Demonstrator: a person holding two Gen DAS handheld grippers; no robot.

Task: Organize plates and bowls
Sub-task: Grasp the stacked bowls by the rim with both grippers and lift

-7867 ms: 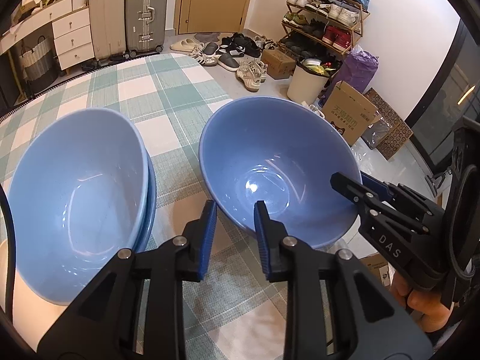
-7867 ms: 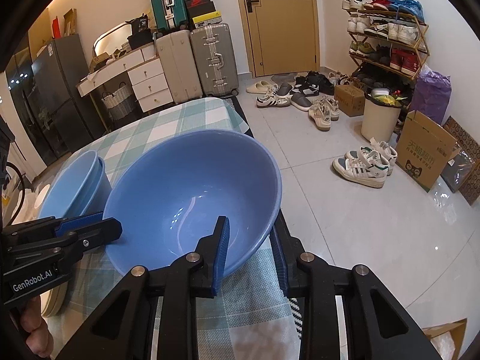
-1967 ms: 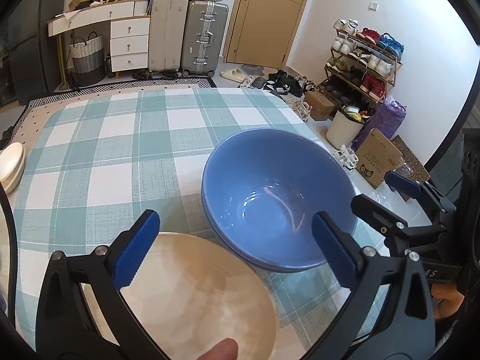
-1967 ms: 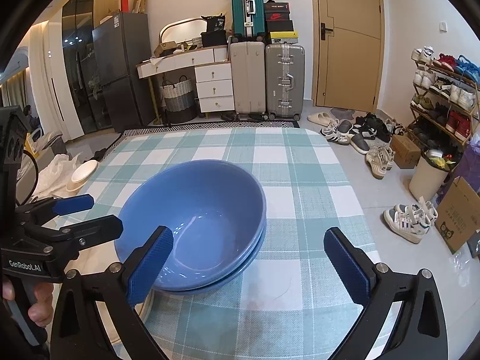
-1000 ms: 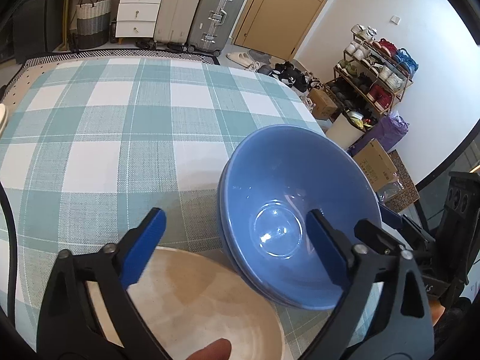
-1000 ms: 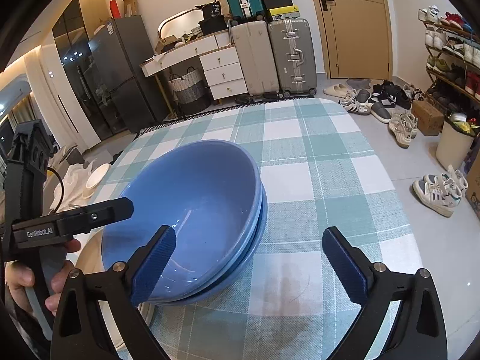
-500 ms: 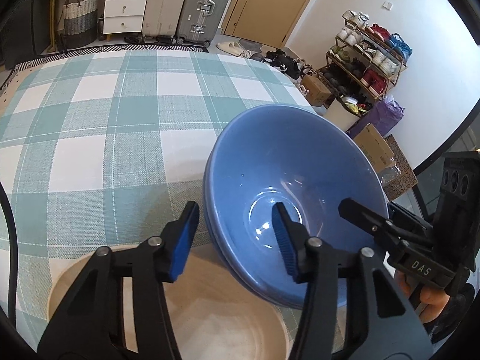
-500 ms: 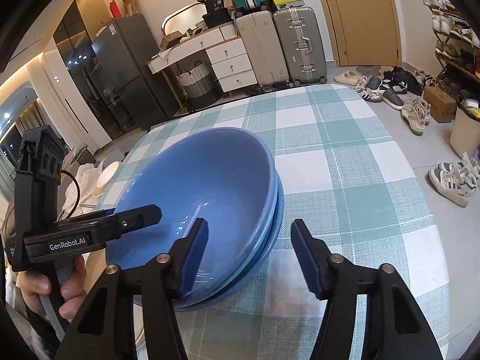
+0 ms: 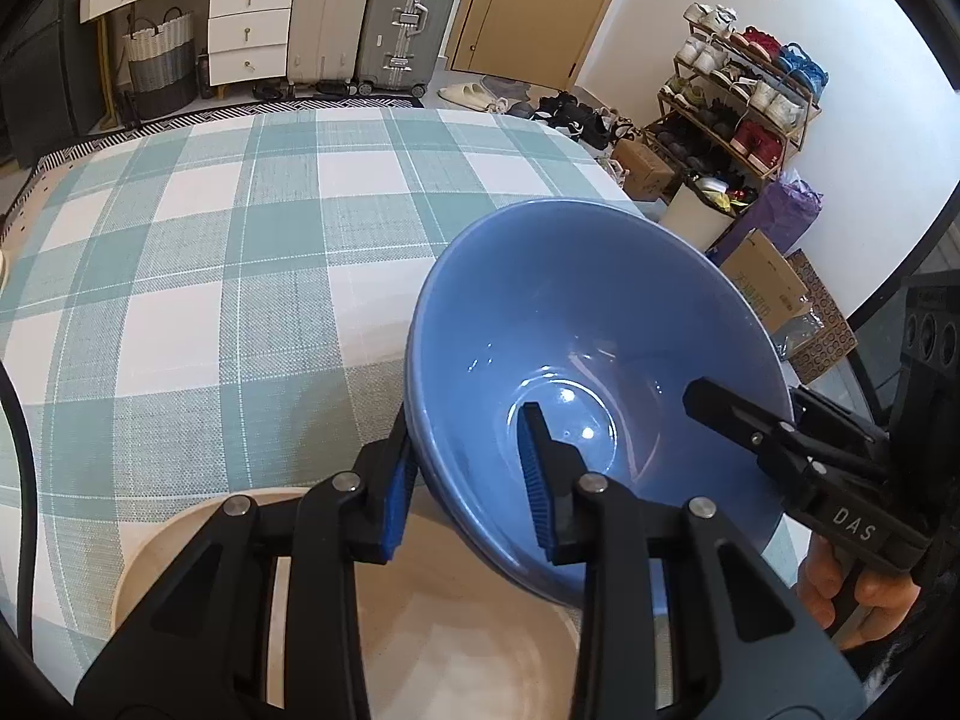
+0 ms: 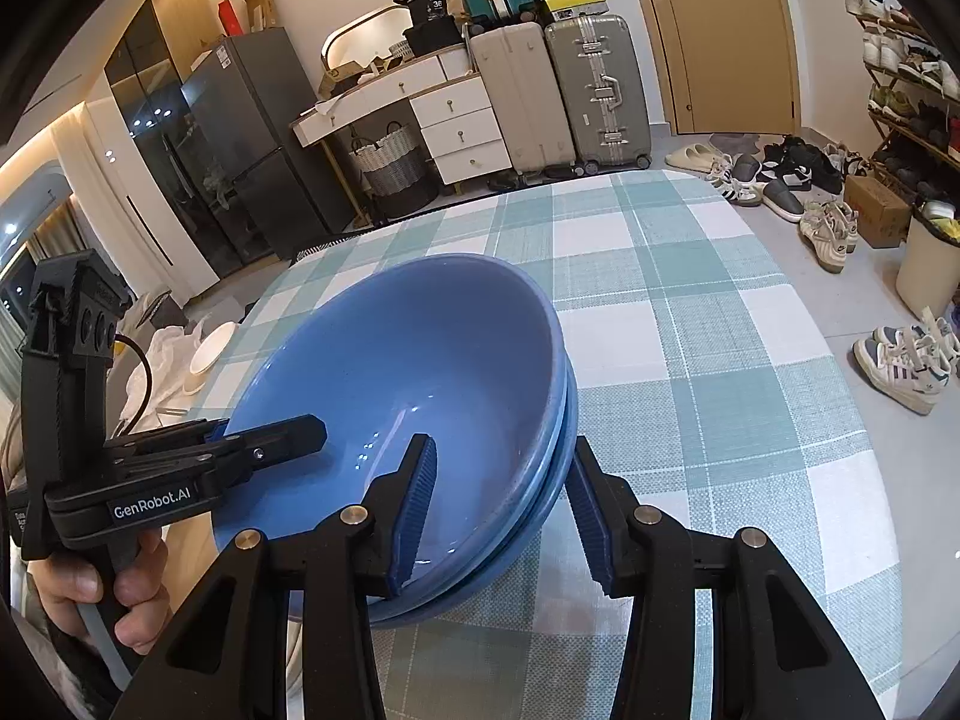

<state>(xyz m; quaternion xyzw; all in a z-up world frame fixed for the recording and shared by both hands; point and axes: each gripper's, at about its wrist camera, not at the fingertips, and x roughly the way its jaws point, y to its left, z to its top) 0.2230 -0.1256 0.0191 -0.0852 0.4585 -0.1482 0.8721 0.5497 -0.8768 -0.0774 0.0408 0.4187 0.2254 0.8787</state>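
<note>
The left hand-held gripper (image 9: 471, 483) has its two blue-padded fingers on both sides of the near left rim of the stacked glossy blue ceramic bowls (image 9: 591, 360): one pad is outside the wall, the other is inside the bowl. The outer pad touches the wall, but a narrow space shows by the inner pad, so I cannot tell if the grip is firm. The right hand-held gripper (image 10: 501, 504) stands in the same way on the near right rim, one finger inside and one outside, and here the fingers are half closed with a little space to the rim on both sides.

The blue bowls (image 10: 414, 414) are deep and round with a smooth shining inside that reflects light at the bottom. In the right wrist view two rims show, one nested in the other. The stack looks tilted, its left side lifted over a pale beige round plate (image 9: 456, 648) that lies near, below the left hand-held gripper.

Everything is on the bench covered by a teal and white checked cloth (image 9: 198, 276). On the floor far behind stand a silver suitcase (image 10: 600, 90) and a white drawer chest (image 10: 462, 120), and a shoe rack (image 9: 744, 96) is at the far right.
</note>
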